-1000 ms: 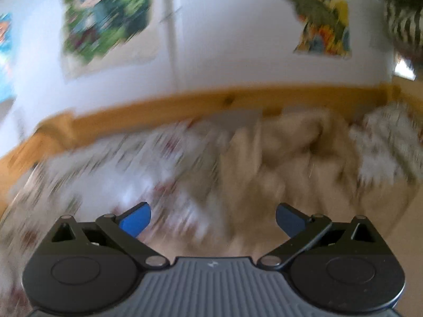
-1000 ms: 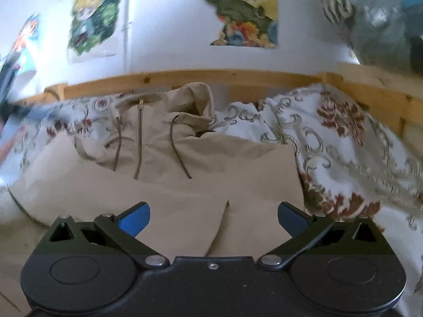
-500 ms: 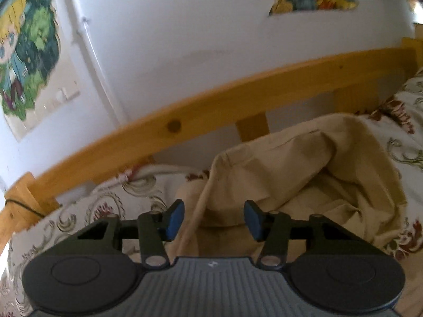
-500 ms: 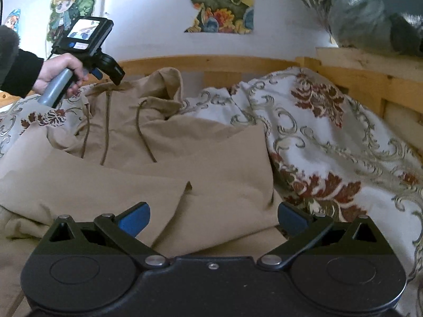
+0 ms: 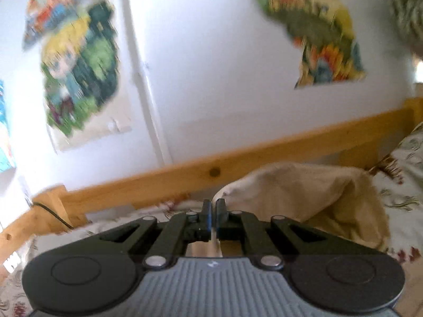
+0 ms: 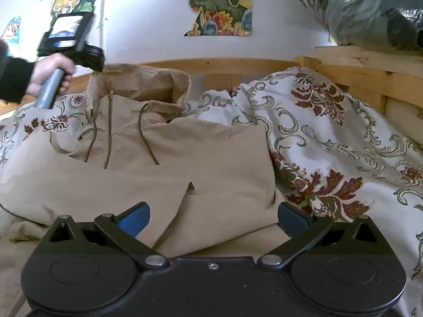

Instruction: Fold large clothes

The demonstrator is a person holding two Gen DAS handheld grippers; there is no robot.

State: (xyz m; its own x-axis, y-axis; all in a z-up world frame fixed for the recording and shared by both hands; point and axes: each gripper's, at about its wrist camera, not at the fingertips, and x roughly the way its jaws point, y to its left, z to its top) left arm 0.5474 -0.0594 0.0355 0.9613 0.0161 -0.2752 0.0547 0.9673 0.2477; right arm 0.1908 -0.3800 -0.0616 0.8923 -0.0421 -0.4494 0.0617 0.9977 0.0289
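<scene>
Two grippers work over a tan hooded jacket (image 6: 169,163) that lies spread on a bed, front side up, its zip and two dark drawcords running down from the collar. The left gripper (image 5: 213,212) has its jaws drawn together on the rim of the jacket's hood (image 5: 304,192), a thin fold of tan cloth pinched between the blue-lined fingers (image 5: 207,215) and pulled up toward the wooden bed rail (image 5: 185,182); from the right wrist view the same gripper (image 6: 92,72) sits at the hood's left upper corner, gripped by a bare hand (image 6: 50,71) in a dark sleeve. The left wrist view is smeared, so how much cloth is caught is hard to judge, though the hood opening appears to gape to the right of the fingers. The right gripper (image 6: 212,218) hangs low over the jacket's lower front with its jaws wide apart, touching nothing that can be seen. A sleeve (image 6: 87,187) is folded across the chest, its cuff end near the middle. A floral patterned duvet (image 6: 330,142) is bunched beside the jacket on the right. Cartoon posters (image 6: 219,5) hang on the white wall behind the rail.
</scene>
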